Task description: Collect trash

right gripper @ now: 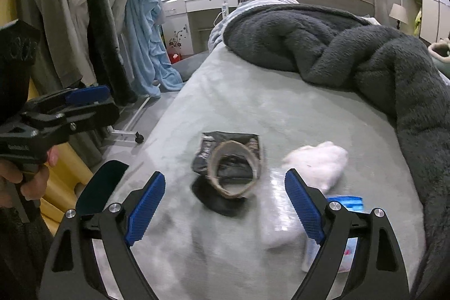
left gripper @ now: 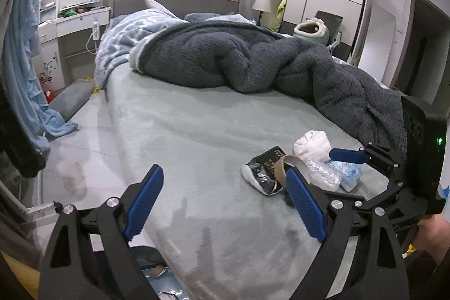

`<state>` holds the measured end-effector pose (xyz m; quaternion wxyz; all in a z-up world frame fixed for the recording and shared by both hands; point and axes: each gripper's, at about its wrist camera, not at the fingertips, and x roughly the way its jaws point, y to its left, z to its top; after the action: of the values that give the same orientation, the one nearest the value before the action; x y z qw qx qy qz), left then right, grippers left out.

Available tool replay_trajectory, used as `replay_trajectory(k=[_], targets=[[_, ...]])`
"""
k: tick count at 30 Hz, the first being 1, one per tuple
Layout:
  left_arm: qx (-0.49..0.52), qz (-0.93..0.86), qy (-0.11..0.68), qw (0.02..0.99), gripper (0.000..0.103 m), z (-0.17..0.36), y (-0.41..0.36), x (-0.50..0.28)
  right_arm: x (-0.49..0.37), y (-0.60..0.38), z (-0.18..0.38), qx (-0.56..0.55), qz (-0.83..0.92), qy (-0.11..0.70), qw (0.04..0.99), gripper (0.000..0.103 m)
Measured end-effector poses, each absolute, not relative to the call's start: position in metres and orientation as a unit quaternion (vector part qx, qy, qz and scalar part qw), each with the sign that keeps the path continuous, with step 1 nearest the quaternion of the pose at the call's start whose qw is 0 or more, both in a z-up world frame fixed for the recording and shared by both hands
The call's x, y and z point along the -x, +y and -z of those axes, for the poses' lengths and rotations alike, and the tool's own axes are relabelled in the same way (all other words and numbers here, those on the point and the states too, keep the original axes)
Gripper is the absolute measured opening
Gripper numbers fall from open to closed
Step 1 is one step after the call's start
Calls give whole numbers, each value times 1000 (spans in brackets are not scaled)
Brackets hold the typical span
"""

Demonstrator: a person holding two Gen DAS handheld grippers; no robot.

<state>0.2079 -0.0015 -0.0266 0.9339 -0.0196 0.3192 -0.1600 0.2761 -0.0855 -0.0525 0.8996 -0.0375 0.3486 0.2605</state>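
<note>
**Trash heap on the bed, both grippers wide and empty**

Trash lies in a loose cluster on the grey-green bed sheet (right gripper: 239,103), near its foot edge, below the dark fleece blanket (right gripper: 351,52).

Right gripper (right gripper: 225,204): jaws spread wide, nothing between the pads; it hangs just above the cardboard ring (right gripper: 233,167). Left gripper (left gripper: 225,201): also wide, empty, off to the left of the heap.

Handling, by judgement:
- Cardboard ring: light, stiff but crushable. Pinch across one wall, not the whole hoop.
- Black foil wrapper (right gripper: 205,148) under it: thin, slick, may slide; take a crumpled edge.
- White wad (right gripper: 317,162): soft, compressible, easy anywhere.
- Clear plastic film (left gripper: 323,173) and blue-white packet (left gripper: 348,173): featherweight, slippery.

Hard to read: right view blurred; film nearly invisible there. The wrapper's print is illegible. Left gripper's finger covers part of the ring in its own view. No bin clearly seen.
</note>
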Motion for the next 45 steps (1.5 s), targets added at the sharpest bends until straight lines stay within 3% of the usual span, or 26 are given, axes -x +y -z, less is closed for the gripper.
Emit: replay_trajectory(k=[4, 22, 34, 45], targets=[[19, 172, 326, 929, 90, 31, -15, -216, -281, -102, 58, 9, -269, 354, 896, 74], [-13, 194, 351, 916, 90, 54, -77, -236, -299, -128, 90, 14, -263, 407, 874, 34], [-52, 173, 363, 914, 88, 68, -109, -241, -286, -161, 73, -22, -268, 374, 888, 33], [-87, 128, 381, 911, 74, 80, -127, -250, -276, -191, 67, -58, -271, 354, 893, 33]])
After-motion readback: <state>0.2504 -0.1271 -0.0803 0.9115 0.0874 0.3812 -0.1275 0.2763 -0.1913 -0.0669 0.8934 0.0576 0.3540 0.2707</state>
